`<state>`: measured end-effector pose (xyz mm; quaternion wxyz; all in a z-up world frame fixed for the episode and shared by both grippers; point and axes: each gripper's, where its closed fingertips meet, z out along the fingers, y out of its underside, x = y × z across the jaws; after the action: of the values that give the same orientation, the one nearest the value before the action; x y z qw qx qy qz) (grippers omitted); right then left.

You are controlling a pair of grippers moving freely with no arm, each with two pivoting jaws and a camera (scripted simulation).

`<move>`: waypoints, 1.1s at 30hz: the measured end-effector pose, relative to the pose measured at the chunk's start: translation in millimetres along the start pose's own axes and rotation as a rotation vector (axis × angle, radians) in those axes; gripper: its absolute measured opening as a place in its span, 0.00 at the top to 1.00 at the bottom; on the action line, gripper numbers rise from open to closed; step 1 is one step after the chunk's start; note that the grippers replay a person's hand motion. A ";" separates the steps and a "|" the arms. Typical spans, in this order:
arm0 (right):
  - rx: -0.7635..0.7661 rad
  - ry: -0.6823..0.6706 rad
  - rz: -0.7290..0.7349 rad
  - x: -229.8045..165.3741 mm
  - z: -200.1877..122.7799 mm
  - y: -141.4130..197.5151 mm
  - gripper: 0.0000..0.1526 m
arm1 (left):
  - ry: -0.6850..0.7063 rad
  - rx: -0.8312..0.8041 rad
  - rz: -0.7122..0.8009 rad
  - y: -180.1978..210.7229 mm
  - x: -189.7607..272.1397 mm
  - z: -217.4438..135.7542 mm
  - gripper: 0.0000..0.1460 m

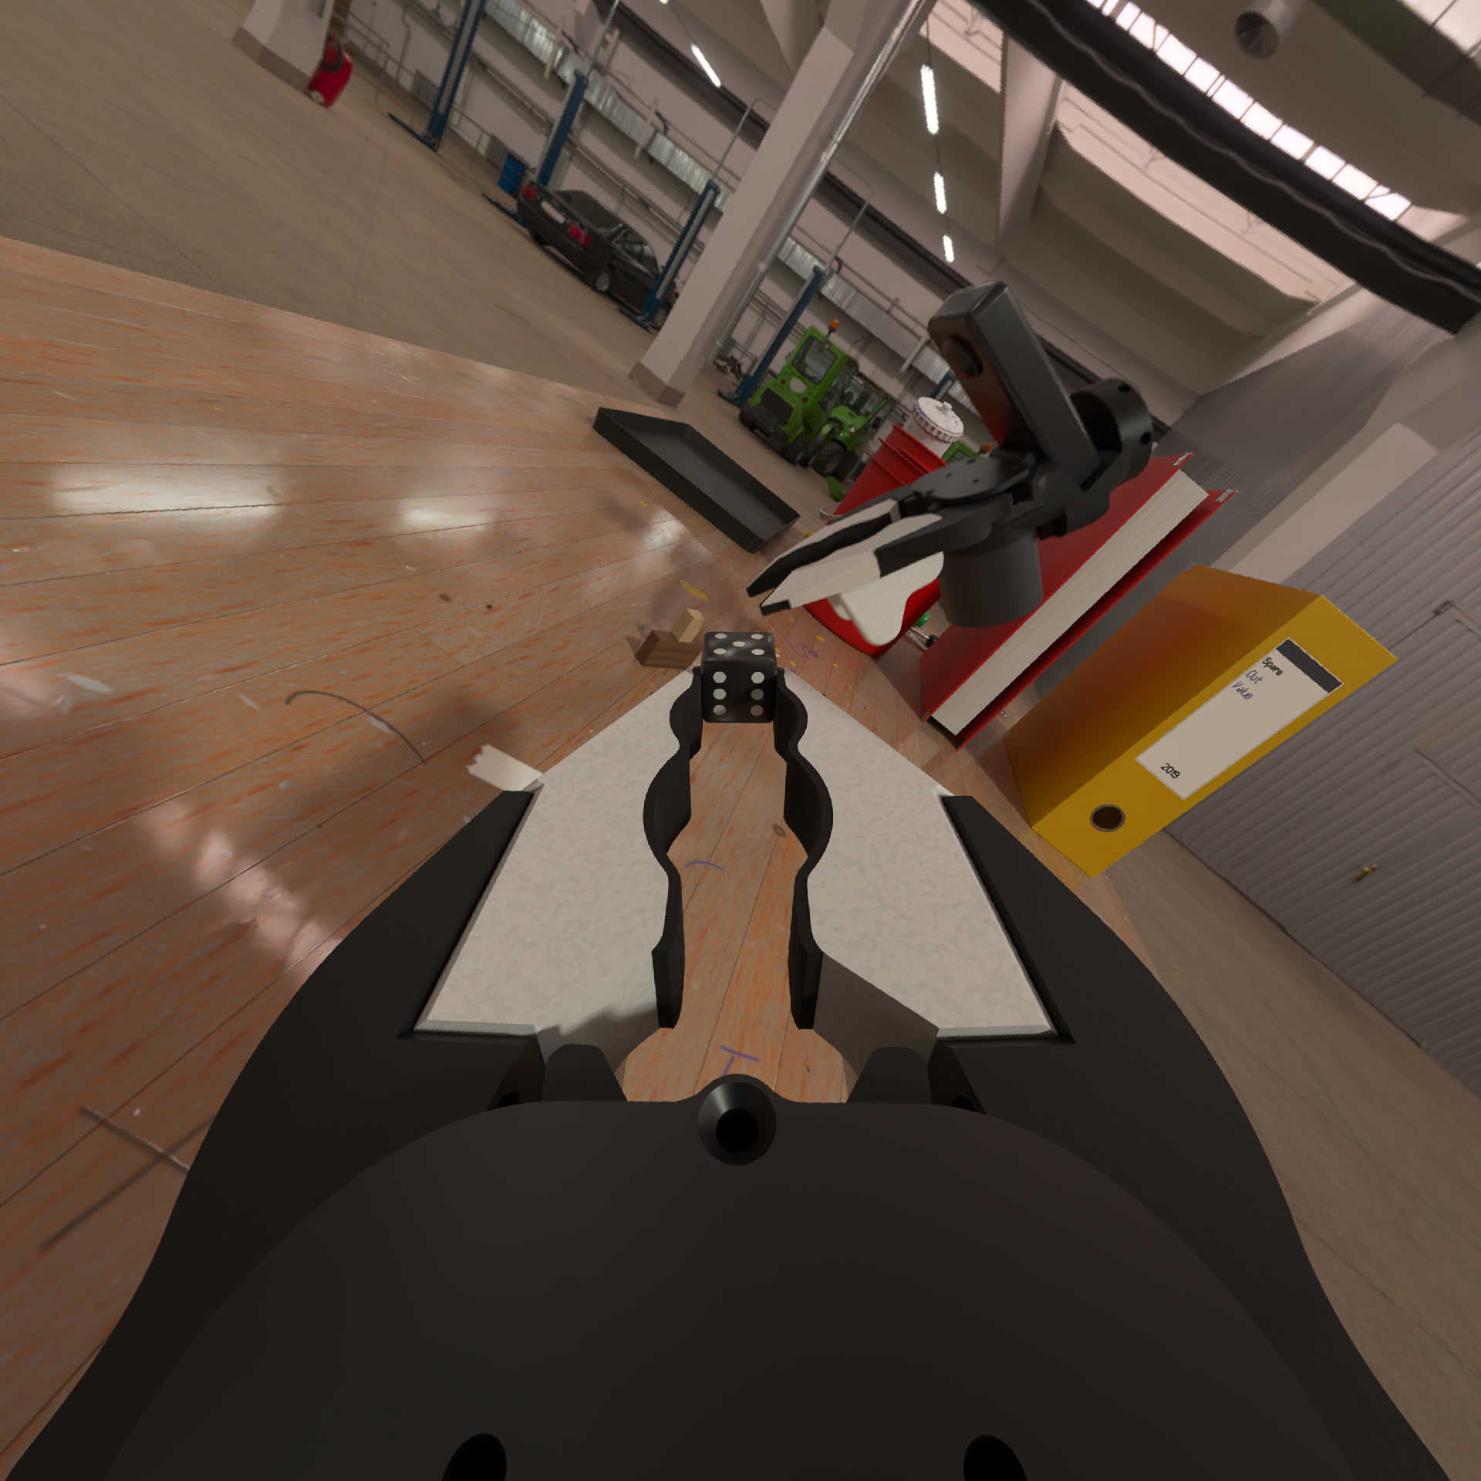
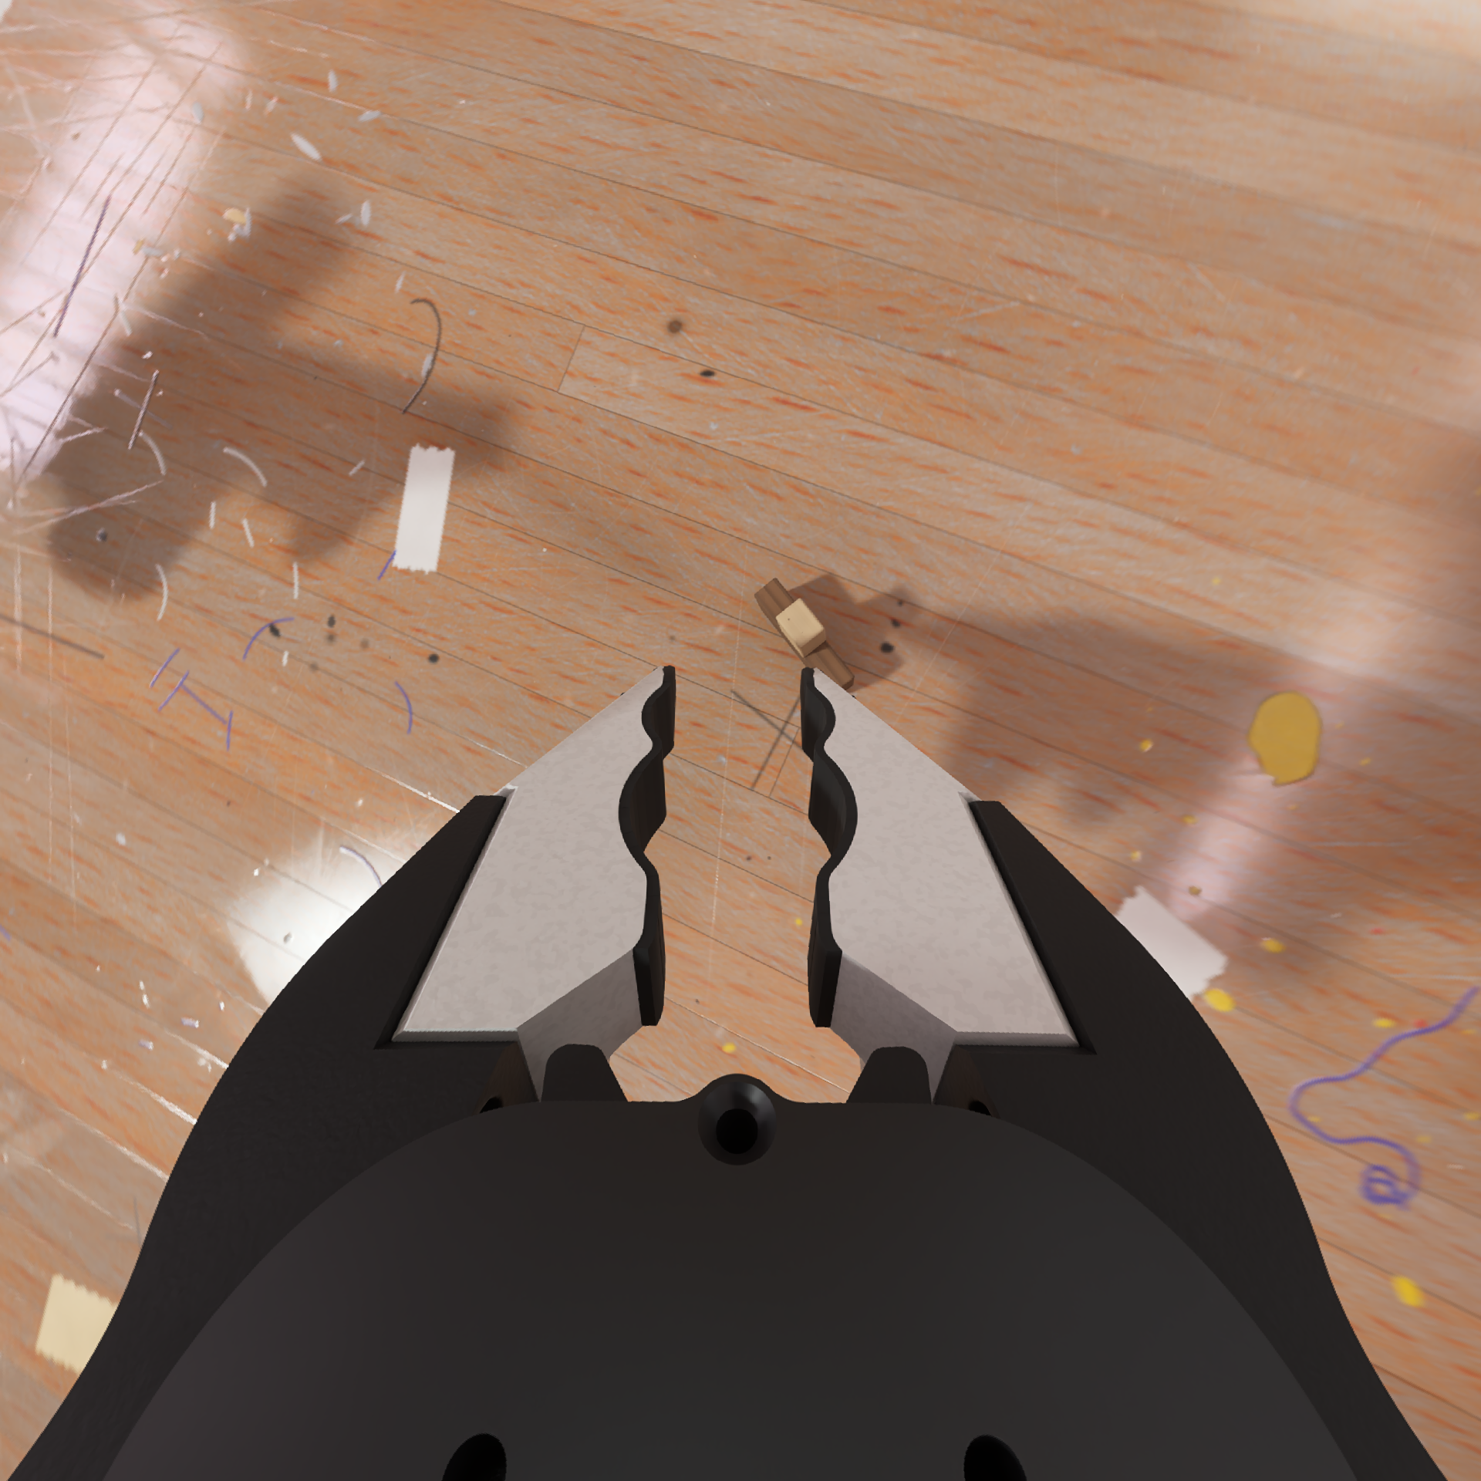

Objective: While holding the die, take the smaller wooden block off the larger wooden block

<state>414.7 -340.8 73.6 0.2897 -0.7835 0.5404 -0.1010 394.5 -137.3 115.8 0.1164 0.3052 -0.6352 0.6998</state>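
Overall, the wooden tabletop (image 1: 240,561) fills both views and carries scratches, tape strips and paint spots. At 2 o'clock in the left wrist view, a yellow binder (image 1: 1186,721) lies at the table edge, with a red book (image 1: 1122,577) just beyond it. A shallow black tray (image 1: 697,473) sits at 12 o'clock, farther back on the table.

The left gripper (image 1: 738,691) fills the lower frame; its fingers are closed on the black die (image 1: 738,677), clamped between the fingertips with white pips facing the camera. The right gripper (image 1: 769,597) appears at 1 o'clock in the same view, raised above the table and angled down, its tips near the die but apart from it. In the right wrist view, the right gripper (image 2: 737,677) has its fingers parted with nothing between them.

The larger wooden block (image 2: 773,597), dark brown, lies flat on the table at 12 o'clock just beyond the right fingertips. The smaller wooden block (image 2: 800,627), pale tan, rests on top of it, set crosswise. In the left wrist view the stack sits at 11 o'clock of the die, just behind it.
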 end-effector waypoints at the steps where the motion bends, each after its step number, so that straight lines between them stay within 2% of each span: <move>1: 0.011 0.005 0.026 -0.5 4.6 3.3 0.79 | 0.000 0.001 0.001 0.0 0.4 -0.2 0.89; 6: 0.040 0.068 0.070 4.2 21.3 3.8 0.74 | -0.010 0.007 0.024 -0.7 0.8 -1.1 0.89; 10: -0.014 0.128 0.051 14.3 30.5 -0.1 0.75 | -0.028 -0.003 0.044 1.4 -1.6 -0.2 0.89; 16: -0.109 0.127 -0.002 21.9 35.7 2.6 0.88 | -0.041 -0.016 0.040 4.8 -6.4 1.4 0.89; 22: -0.209 0.075 -0.077 23.0 34.8 6.0 0.90 | -0.030 -0.027 0.017 7.9 -6.9 3.5 0.89; 26: -0.300 0.040 -0.251 18.4 36.2 6.3 0.91 | -0.025 -0.026 0.008 8.1 -7.2 3.2 0.89; 30: -0.392 -0.011 -0.526 18.6 36.4 6.7 0.94 | -0.023 -0.022 -0.001 7.3 -7.9 2.4 0.89; 33: -0.431 -0.059 -0.644 21.6 36.1 6.3 0.94 | -0.023 -0.019 0.001 6.4 -8.0 2.0 0.89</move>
<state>435.3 -349.5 37.4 0.0871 -0.9586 0.2669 -0.0485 397.8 -138.4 106.0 0.1114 0.3120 -0.6433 0.6903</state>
